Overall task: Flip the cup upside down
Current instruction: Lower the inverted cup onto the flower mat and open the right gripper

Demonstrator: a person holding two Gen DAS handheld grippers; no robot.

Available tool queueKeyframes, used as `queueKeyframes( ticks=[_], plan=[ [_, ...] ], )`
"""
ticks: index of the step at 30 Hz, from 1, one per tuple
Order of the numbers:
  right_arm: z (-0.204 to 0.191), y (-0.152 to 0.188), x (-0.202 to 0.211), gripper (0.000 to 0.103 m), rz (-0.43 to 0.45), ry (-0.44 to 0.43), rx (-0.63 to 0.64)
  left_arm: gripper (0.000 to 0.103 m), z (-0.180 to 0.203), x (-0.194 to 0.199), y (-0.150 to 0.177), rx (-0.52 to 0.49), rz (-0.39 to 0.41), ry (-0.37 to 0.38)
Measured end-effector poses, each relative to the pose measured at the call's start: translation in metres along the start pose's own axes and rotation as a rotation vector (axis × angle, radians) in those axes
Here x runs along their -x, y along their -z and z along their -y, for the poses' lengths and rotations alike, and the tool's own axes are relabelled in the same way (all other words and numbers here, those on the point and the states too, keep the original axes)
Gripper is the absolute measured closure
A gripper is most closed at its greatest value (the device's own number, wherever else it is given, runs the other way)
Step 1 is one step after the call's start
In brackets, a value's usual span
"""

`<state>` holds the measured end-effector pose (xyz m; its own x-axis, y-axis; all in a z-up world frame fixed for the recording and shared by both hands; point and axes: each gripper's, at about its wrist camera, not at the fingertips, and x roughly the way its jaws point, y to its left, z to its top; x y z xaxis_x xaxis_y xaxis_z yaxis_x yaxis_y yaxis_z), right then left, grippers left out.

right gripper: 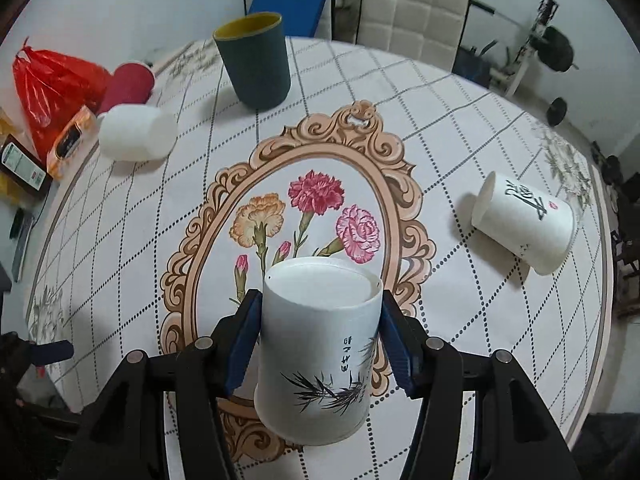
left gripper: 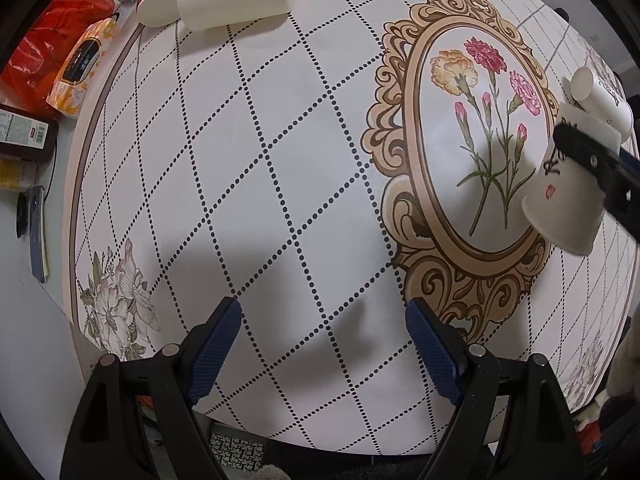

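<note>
My right gripper [right gripper: 320,320] is shut on a white paper cup with a bamboo print [right gripper: 316,356], held upside down with its base up, above the flowered oval on the tablecloth. The same cup [left gripper: 568,196] shows at the right edge of the left wrist view, clamped by the right gripper's finger [left gripper: 588,156]. My left gripper [left gripper: 324,340] is open and empty over the checked cloth near the table's front edge. A second white cup with black writing [right gripper: 524,224] lies on its side to the right; it also shows in the left wrist view [left gripper: 600,96].
A dark green cup [right gripper: 254,66] stands upright at the back. A white cup [right gripper: 138,136] and a red cup [right gripper: 130,84] lie on their sides at the back left. A red bag [right gripper: 52,84], a tissue pack [right gripper: 72,140] and a dark box [right gripper: 22,164] sit at the left edge. Chairs [right gripper: 416,8] stand behind the table.
</note>
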<state>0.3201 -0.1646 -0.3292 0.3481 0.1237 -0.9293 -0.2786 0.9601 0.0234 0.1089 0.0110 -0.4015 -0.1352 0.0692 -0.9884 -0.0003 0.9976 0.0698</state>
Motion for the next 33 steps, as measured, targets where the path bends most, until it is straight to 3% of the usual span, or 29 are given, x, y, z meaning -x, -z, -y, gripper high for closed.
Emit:
queueKeyframes(
  ticks=[12, 21, 33],
  plan=[
    [-0.002, 0.044, 0.012, 0.043, 0.064, 0.021, -0.069, 0.019, -0.002, 0.005, 0.002, -0.055, 0.017, -0.008],
    [-0.008, 0.023, 0.014, 0.043, 0.279, 0.072, -0.104, 0.019, -0.005, 0.005, 0.004, -0.078, 0.026, -0.011],
    [-0.018, 0.062, 0.013, 0.042, 0.227, 0.085, -0.116, 0.019, -0.026, 0.015, 0.003, -0.057, 0.056, 0.006]
  ],
)
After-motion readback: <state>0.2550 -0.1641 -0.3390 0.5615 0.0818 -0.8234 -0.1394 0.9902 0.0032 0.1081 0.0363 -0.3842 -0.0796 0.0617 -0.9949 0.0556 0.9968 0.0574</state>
